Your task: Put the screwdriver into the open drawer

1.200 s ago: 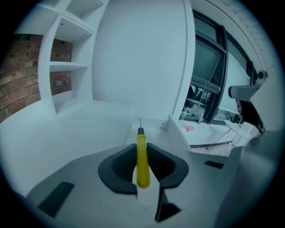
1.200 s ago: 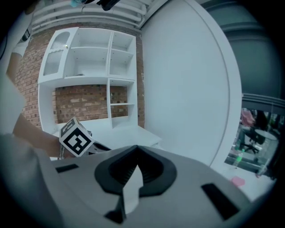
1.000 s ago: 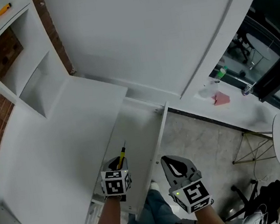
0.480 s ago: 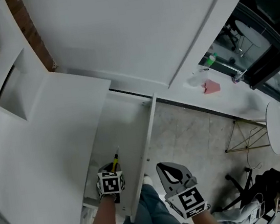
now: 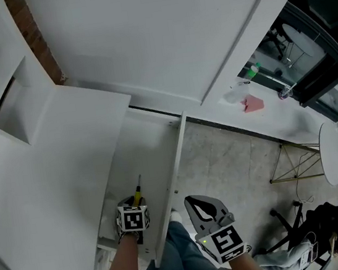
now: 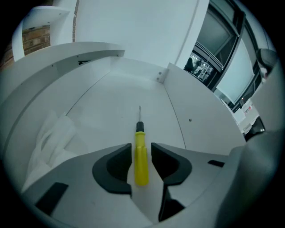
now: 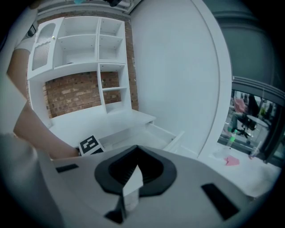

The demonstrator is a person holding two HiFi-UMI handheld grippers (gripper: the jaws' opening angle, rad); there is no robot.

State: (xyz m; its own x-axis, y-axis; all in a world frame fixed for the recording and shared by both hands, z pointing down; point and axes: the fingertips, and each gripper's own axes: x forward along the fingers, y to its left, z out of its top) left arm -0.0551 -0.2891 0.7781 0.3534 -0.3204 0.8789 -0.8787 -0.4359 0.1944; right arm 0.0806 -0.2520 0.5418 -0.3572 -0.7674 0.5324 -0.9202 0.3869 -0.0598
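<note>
Nearest, outside the drawer (image 6: 111, 95) and to the right of the left gripper (image 6: 141, 150): right gripper (image 7: 132, 165), clamped shut on nothing. Between the left gripper's jaws, just now easing apart: the screwdriver (image 6: 140, 156), handle loose with a sliver of gap at each pad, seemingly resting on the drawer floor. Could get dragged or flicked if lifted askew with one pad catching. Further left, crumpled white cloth (image 6: 51, 140); might roll there.
</note>
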